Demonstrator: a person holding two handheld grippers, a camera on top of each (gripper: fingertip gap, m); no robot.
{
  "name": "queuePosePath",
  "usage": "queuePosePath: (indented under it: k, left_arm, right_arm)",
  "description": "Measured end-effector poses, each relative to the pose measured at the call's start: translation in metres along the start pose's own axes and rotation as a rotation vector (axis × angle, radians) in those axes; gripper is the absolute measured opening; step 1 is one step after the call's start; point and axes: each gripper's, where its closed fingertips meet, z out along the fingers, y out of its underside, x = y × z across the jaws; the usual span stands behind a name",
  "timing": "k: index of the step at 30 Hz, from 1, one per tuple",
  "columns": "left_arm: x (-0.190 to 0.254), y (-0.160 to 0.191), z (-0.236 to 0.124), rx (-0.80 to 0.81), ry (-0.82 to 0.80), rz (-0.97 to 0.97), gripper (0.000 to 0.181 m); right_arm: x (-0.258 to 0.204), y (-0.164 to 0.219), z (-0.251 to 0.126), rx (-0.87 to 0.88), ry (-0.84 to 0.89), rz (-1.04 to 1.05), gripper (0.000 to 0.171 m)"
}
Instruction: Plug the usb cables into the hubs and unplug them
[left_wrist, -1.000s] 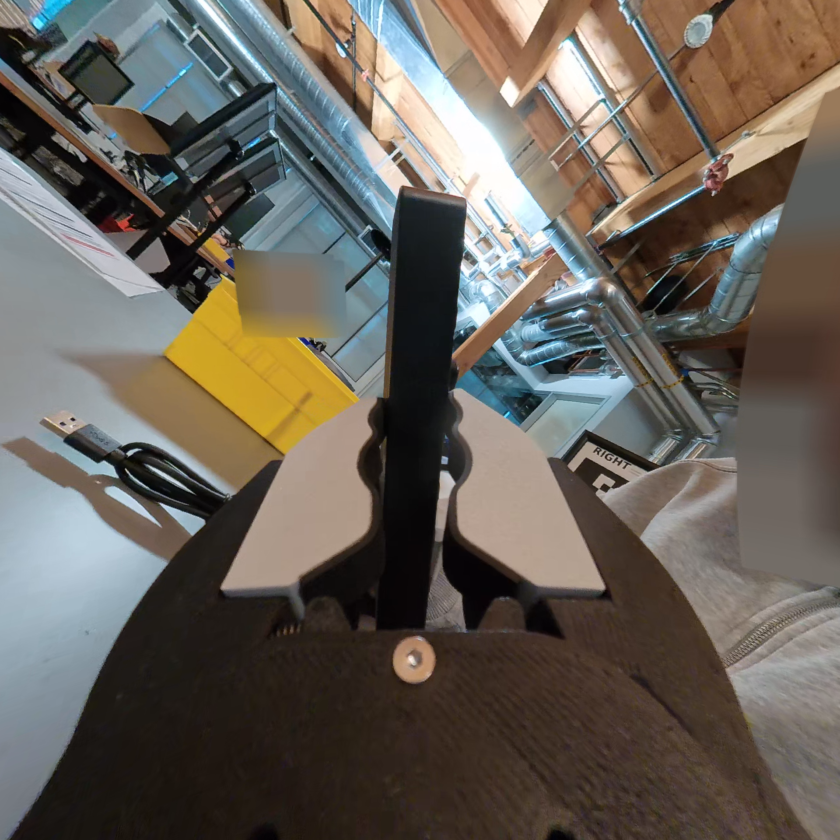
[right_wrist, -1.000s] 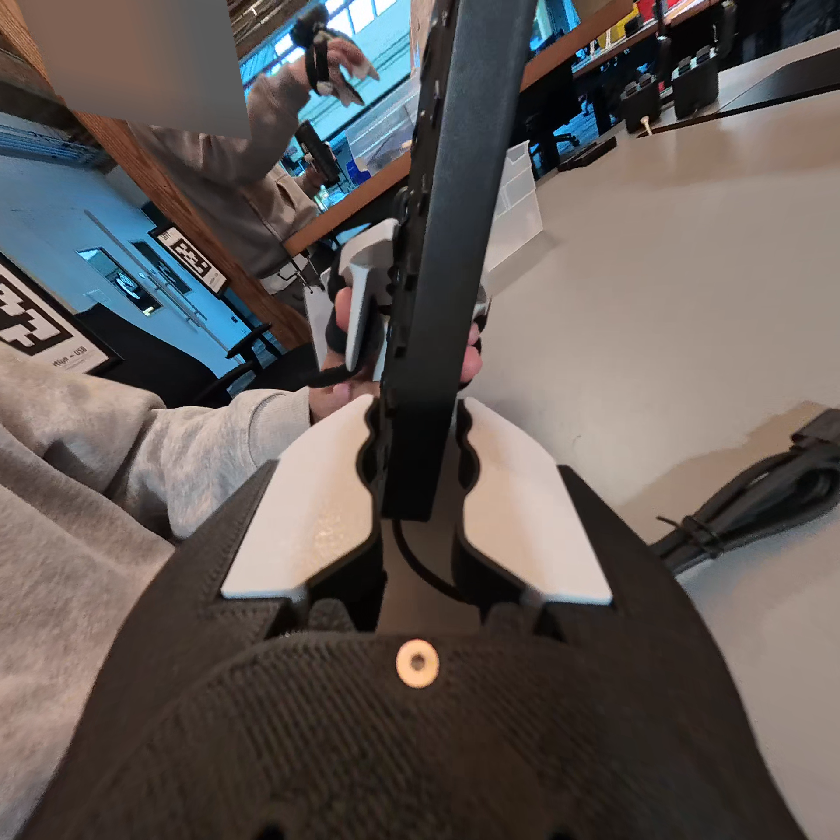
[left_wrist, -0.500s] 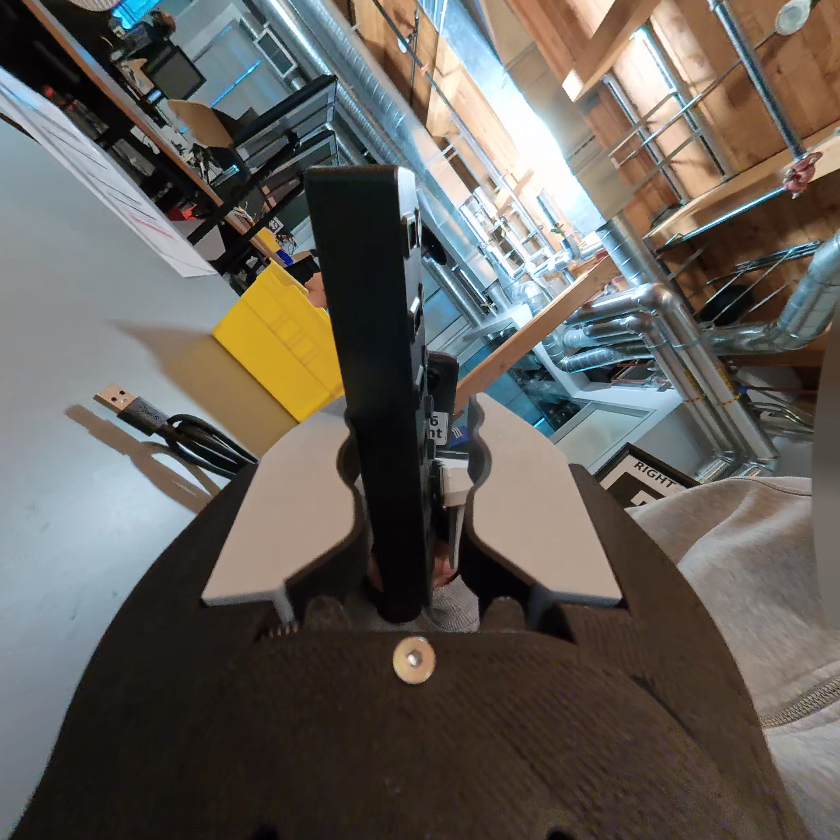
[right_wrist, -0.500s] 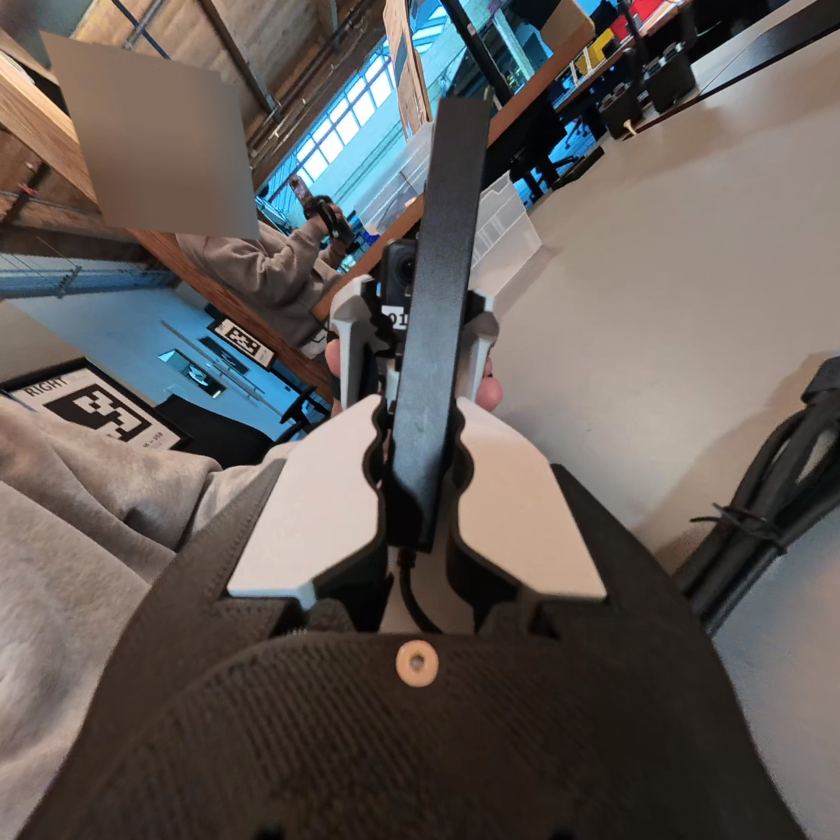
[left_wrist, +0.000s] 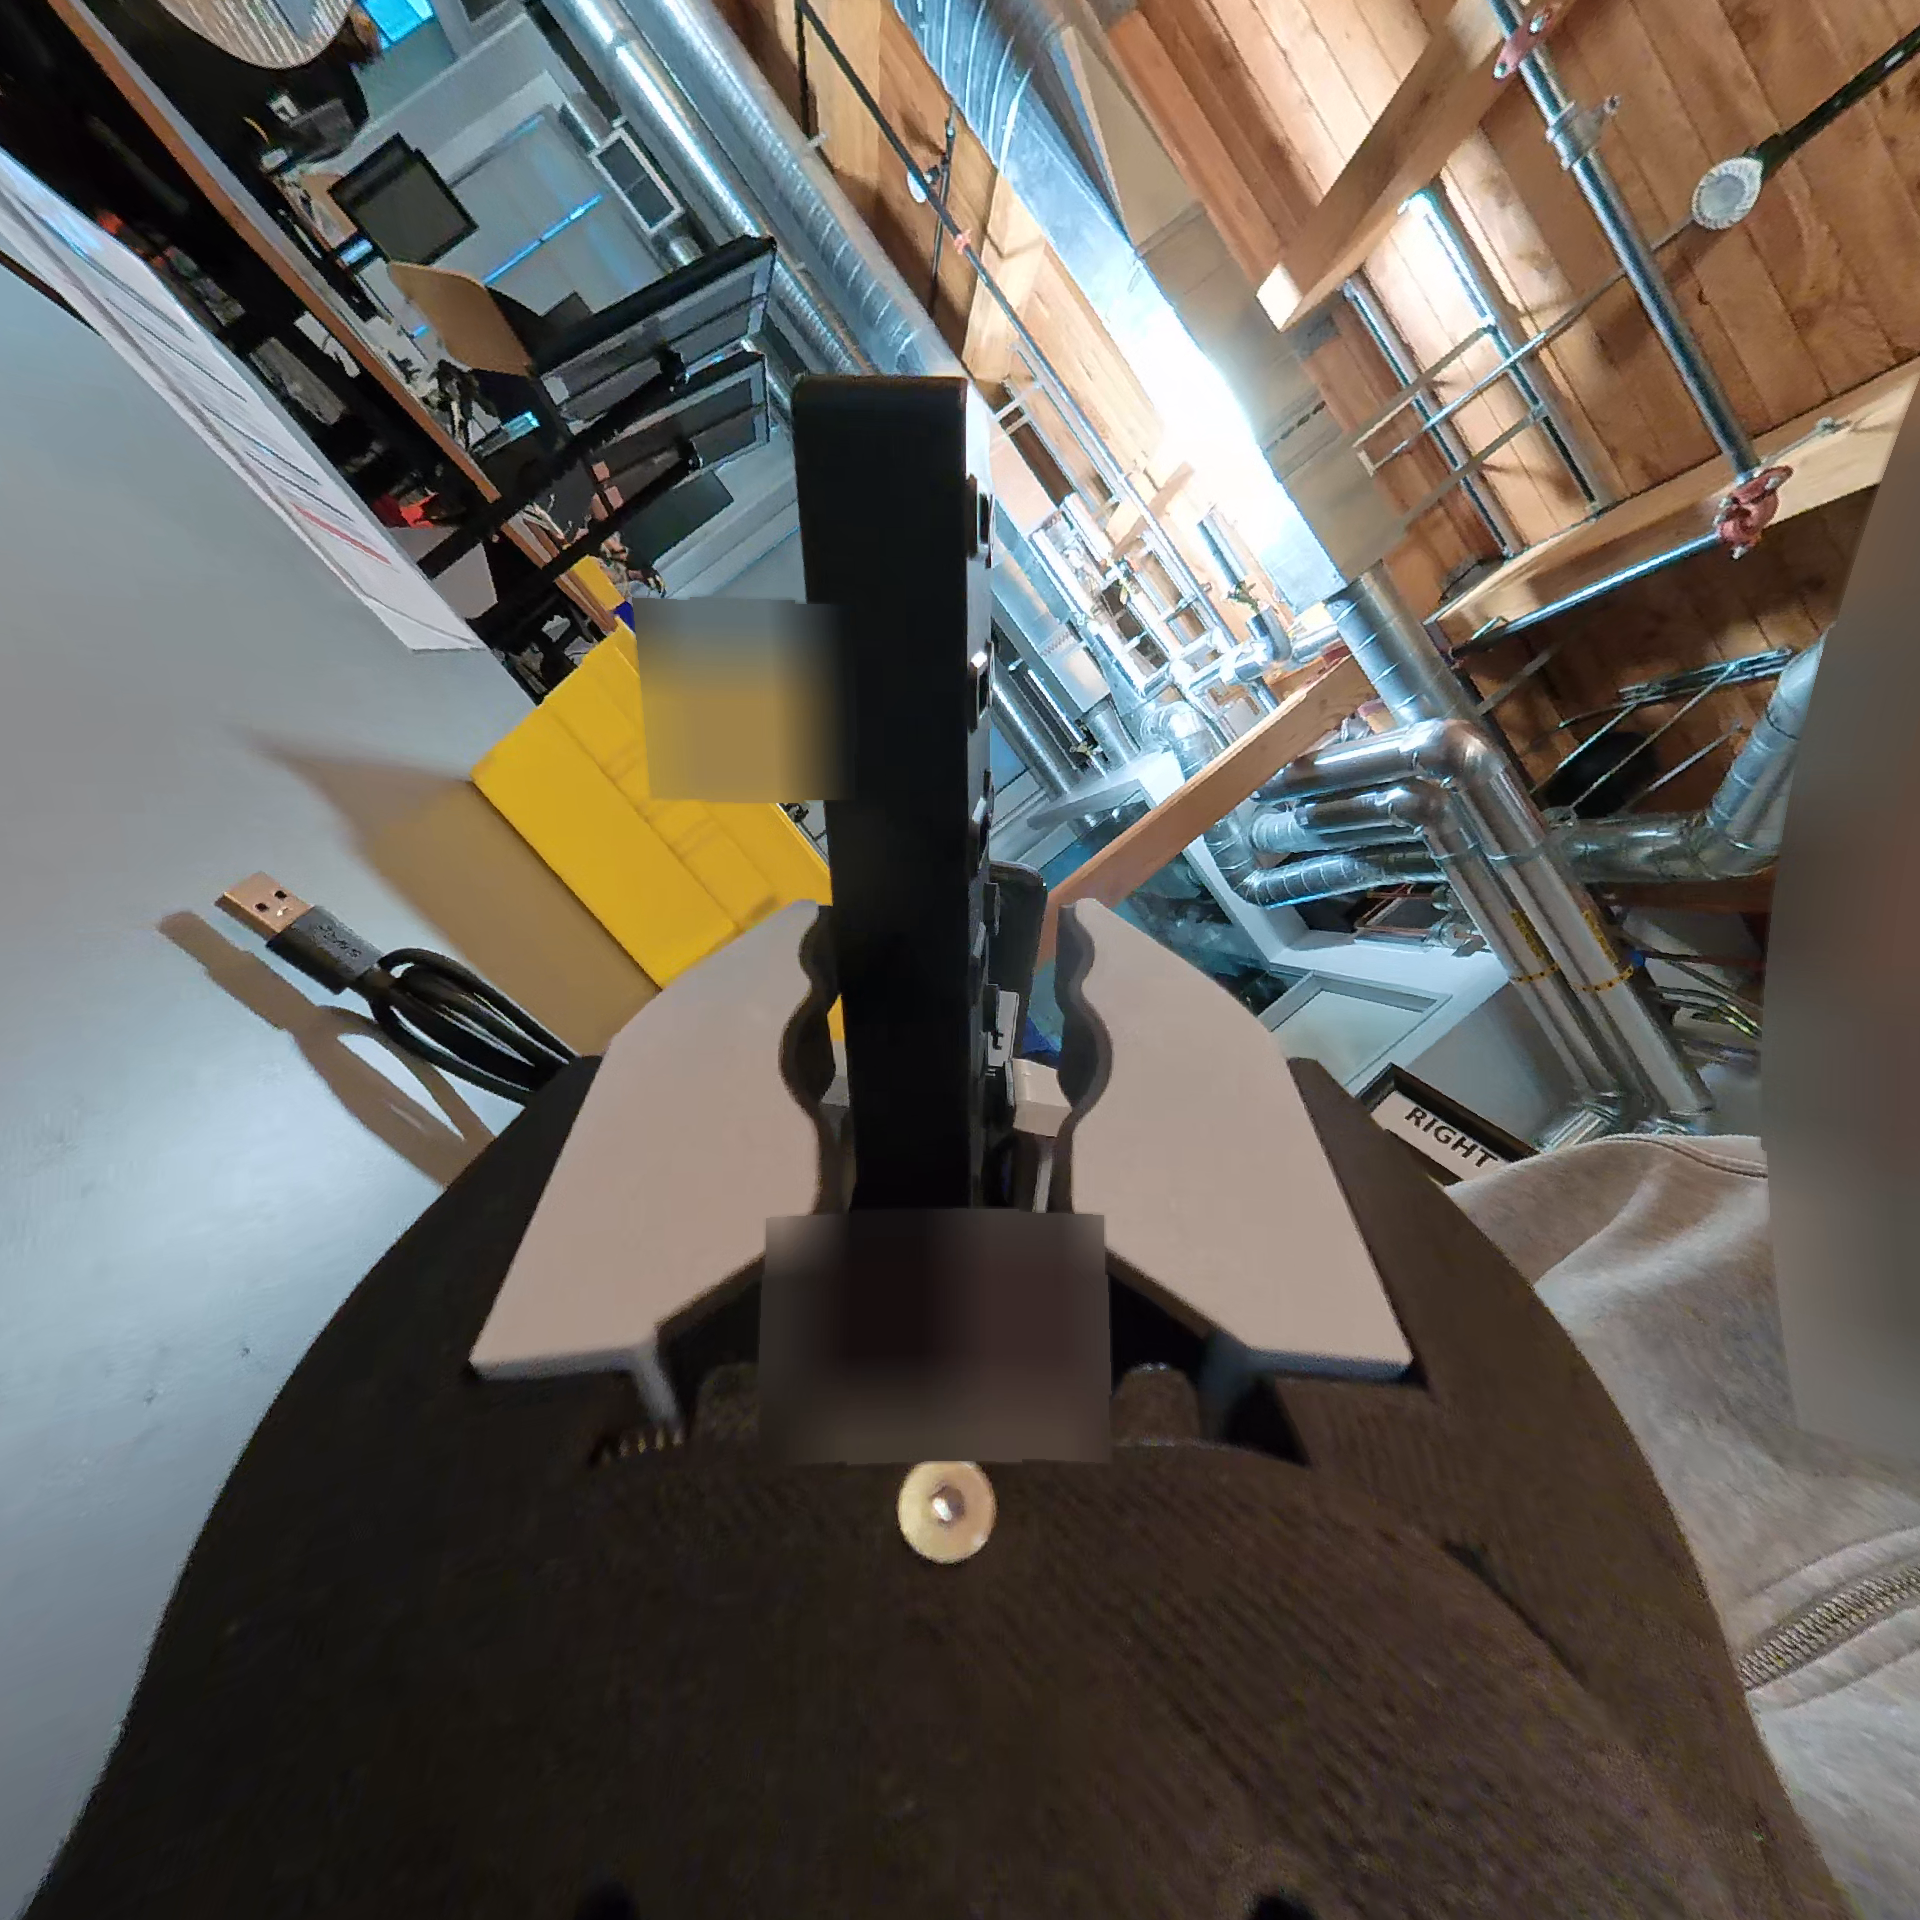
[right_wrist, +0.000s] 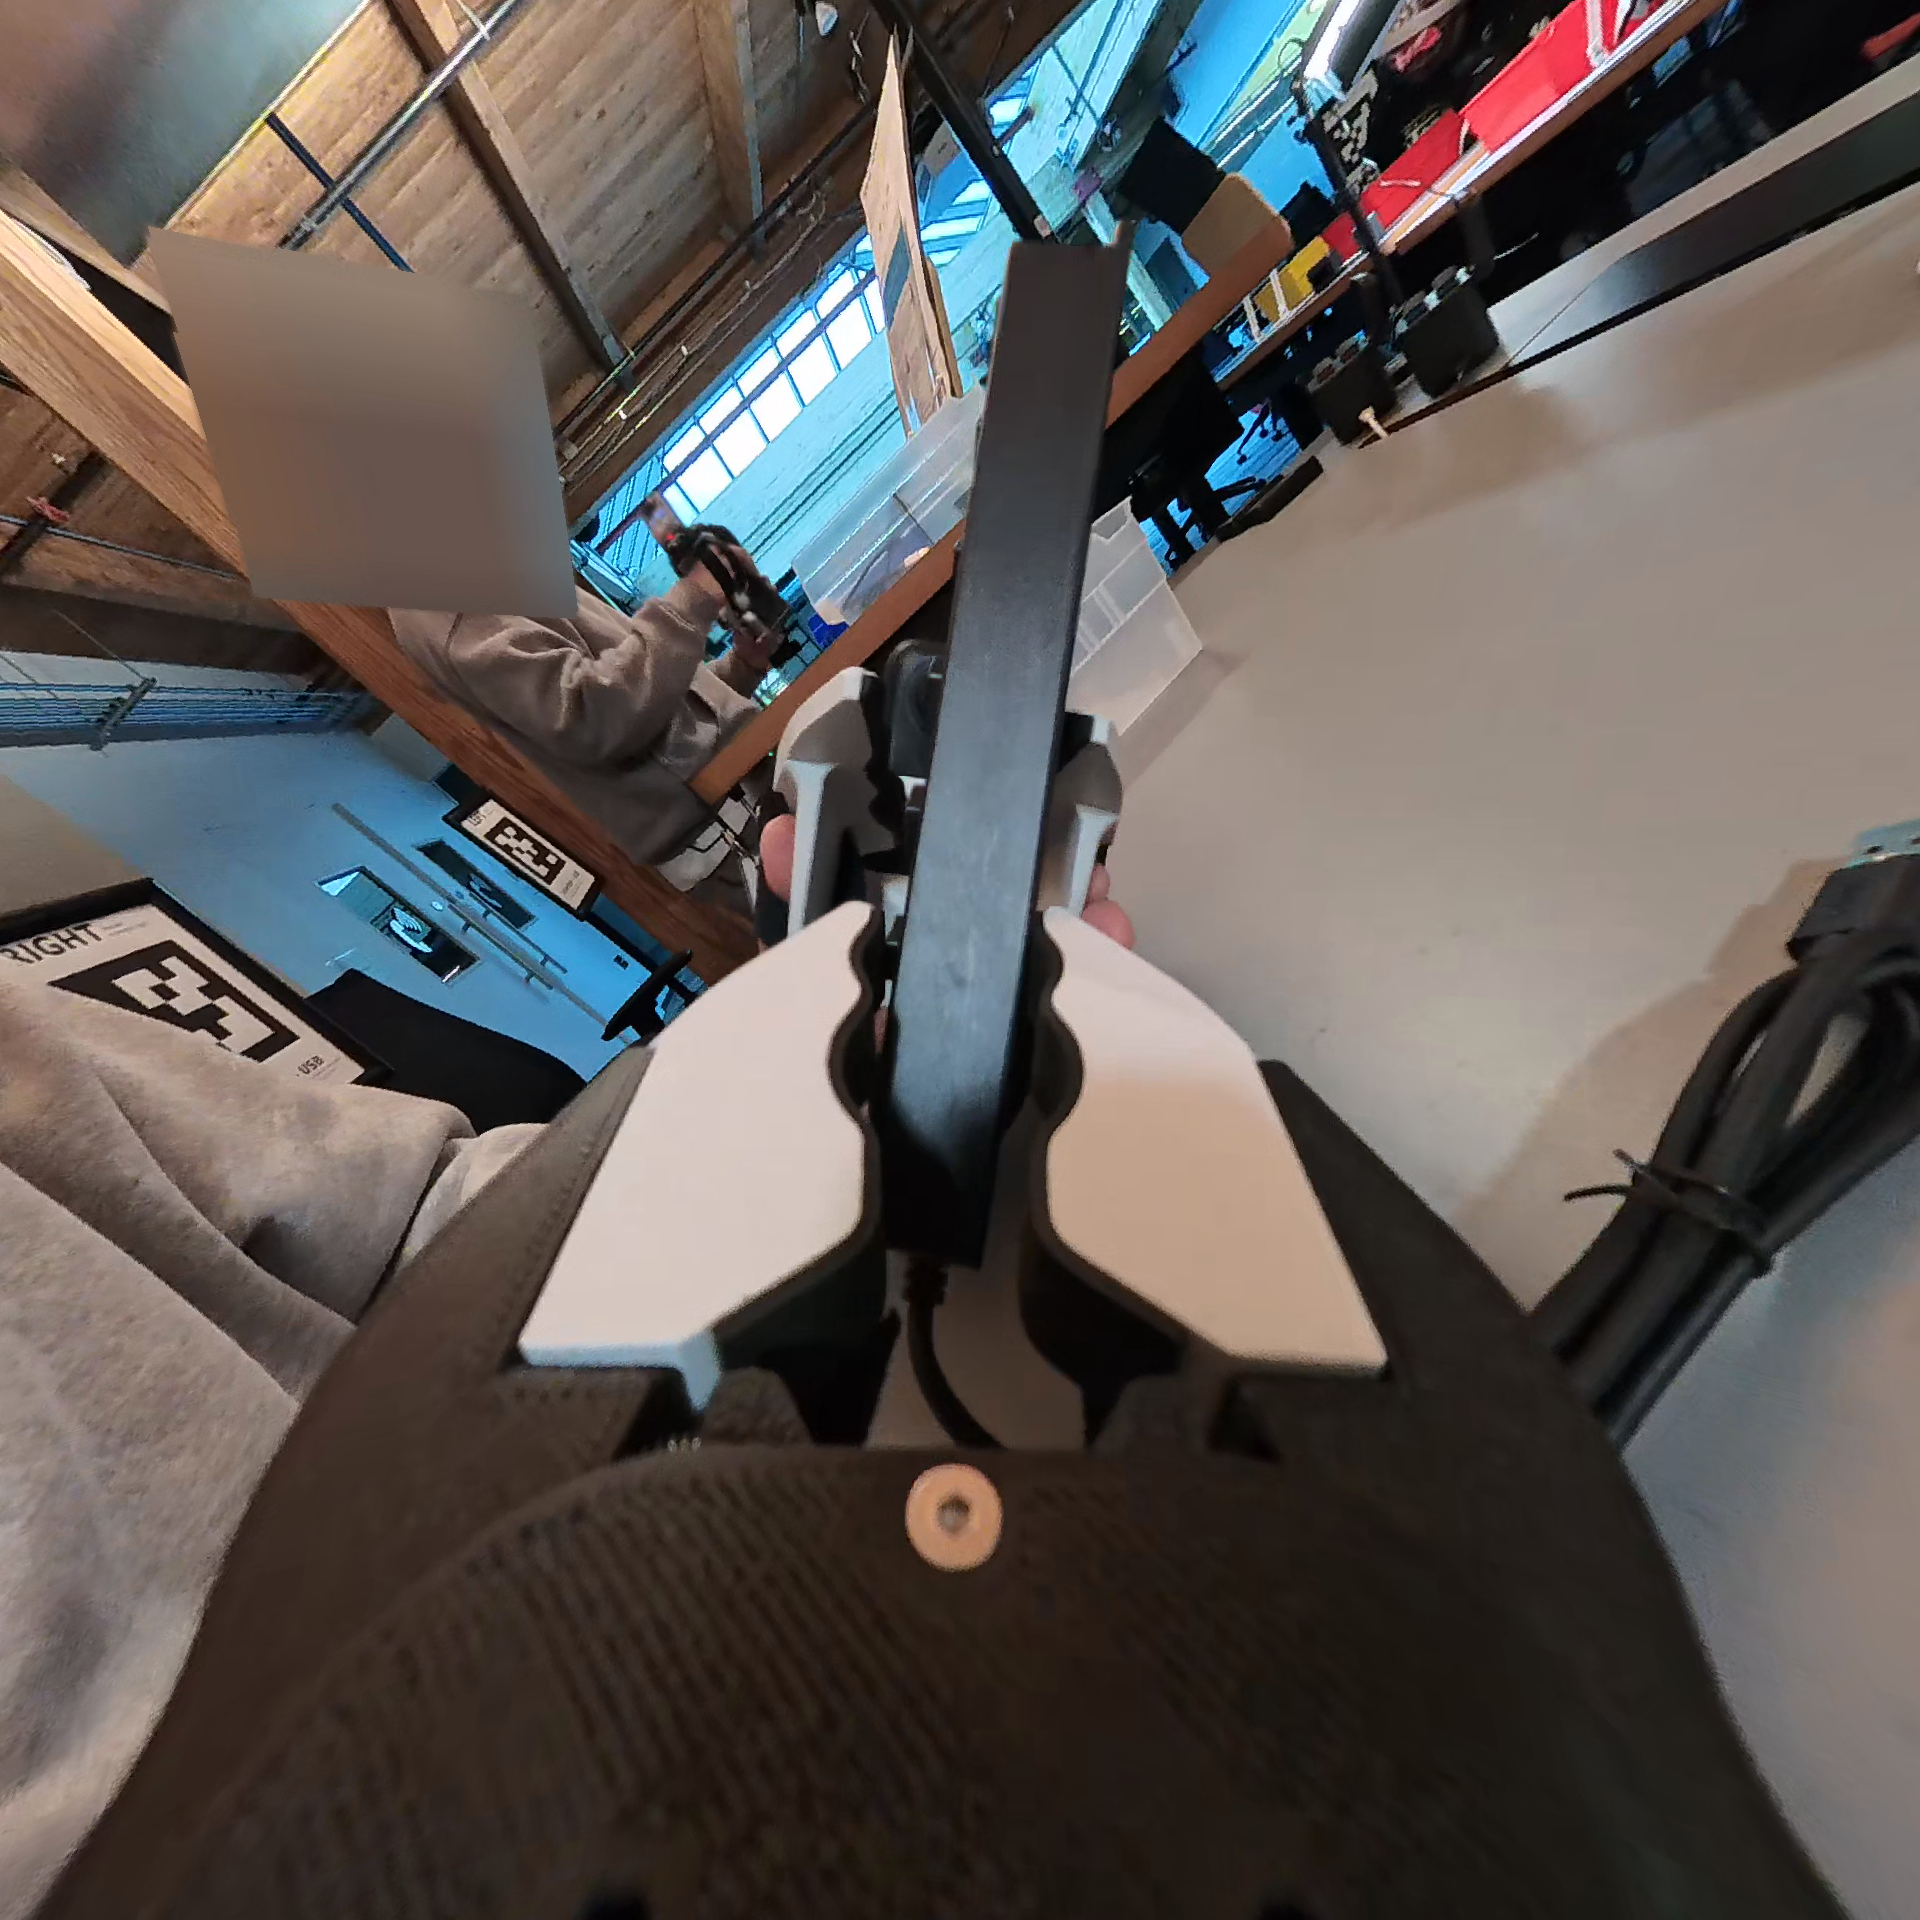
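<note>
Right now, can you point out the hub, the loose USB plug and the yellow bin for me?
hub (left_wrist: 894, 790): left wrist view, on its broad black face above the fingers.
USB plug (left_wrist: 268, 900): left wrist view, on the metal tip.
yellow bin (left_wrist: 613, 831): left wrist view, on its side wall.

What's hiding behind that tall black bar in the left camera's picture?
Behind the black hub, a yellow bin shows on one side; the other tongs peek out on the other. The rest is covered.
</note>
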Motion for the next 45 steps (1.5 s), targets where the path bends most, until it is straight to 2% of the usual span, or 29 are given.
queuePosePath:
  k: [4, 7, 12, 15, 18, 23, 29, 39, 45]
  left_arm:
    - [-0.001, 0.005, 0.002, -0.018, 0.000, -0.002, 0.037]
    - [-0.001, 0.004, 0.001, -0.015, 0.001, 0.007, 0.025]
    - [0.001, 0.003, -0.001, -0.030, -0.017, 0.066, 0.025]
    - [0.004, -0.001, -0.003, -0.053, -0.048, 0.162, 0.025]
    - [0.004, -0.016, -0.012, -0.010, -0.087, 0.229, 0.025]
    - [-0.010, -0.037, -0.029, 0.046, -0.186, 0.243, 0.025]
    - [-0.013, -0.036, -0.031, 0.050, -0.196, 0.217, 0.025]
    - [-0.003, -0.031, -0.059, 0.032, -0.300, 0.327, 0.025]
    - [0.003, -0.028, -0.086, 0.055, -0.388, 0.351, 0.025]
  right_arm:
    - [0.000, 0.001, 0.001, 0.008, -0.005, 0.017, 0.026]
    - [-0.004, 0.002, 0.002, 0.001, -0.021, 0.015, 0.026]
    - [-0.004, 0.006, 0.005, -0.021, -0.017, 0.020, 0.026]
    - [-0.001, 0.008, 0.006, -0.033, 0.031, -0.020, 0.027]
    - [0.003, 0.005, 0.004, -0.035, 0.093, -0.085, 0.022]
    - [0.013, -0.005, -0.005, -0.017, 0.184, -0.149, 0.020]
    - [0.018, -0.009, -0.009, -0.009, 0.224, -0.171, 0.014]
    - [0.021, -0.015, 0.017, -0.056, 0.251, -0.359, 0.000]
    - [-0.005, -0.031, 0.043, -0.019, 0.183, -0.486, 0.000]
